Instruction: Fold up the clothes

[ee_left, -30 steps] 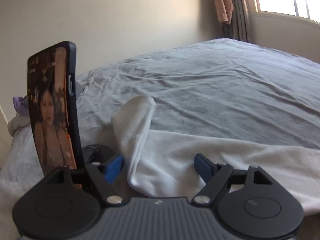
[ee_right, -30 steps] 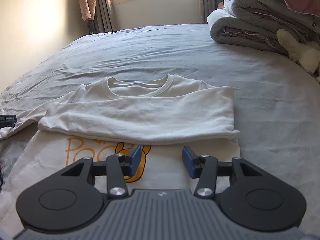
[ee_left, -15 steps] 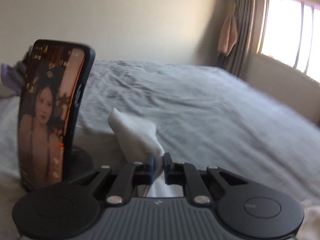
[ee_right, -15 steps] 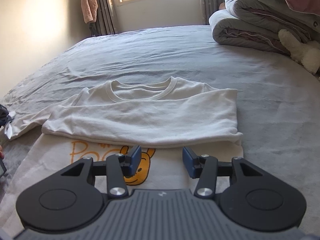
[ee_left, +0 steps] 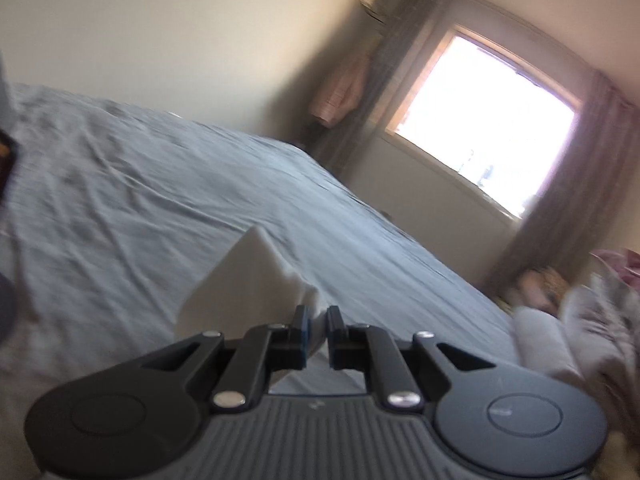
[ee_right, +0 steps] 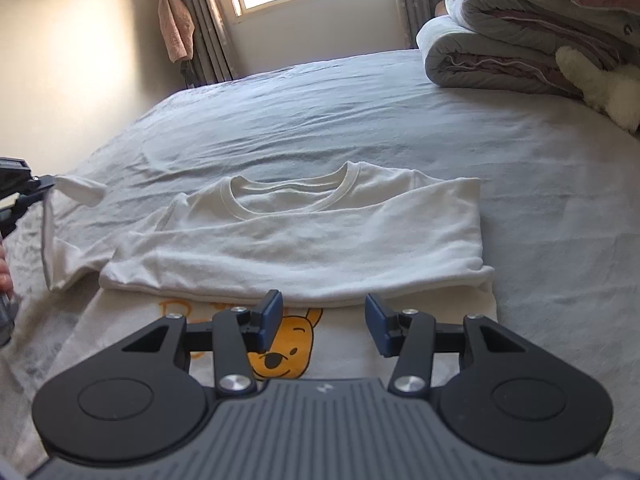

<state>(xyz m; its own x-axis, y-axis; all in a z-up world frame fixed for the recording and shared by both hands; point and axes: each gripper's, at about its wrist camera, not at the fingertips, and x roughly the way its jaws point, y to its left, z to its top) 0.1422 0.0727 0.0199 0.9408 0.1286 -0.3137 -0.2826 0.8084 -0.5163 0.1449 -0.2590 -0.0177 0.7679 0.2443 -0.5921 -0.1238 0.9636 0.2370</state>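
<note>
White sleeve [ee_left: 256,284] between left gripper [ee_left: 317,330] jaws (pinched).

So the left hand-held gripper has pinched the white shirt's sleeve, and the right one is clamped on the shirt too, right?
Not quite. The left hand-held gripper does pinch the sleeve, but the right wrist view shows the right hand-held gripper open, holding nothing, above the white shirt.

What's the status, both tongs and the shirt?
Left tongs shut on sleeve, lifted off bed. Right tongs open, hovering over shirt, part-folded. Nothing in the way.
</note>
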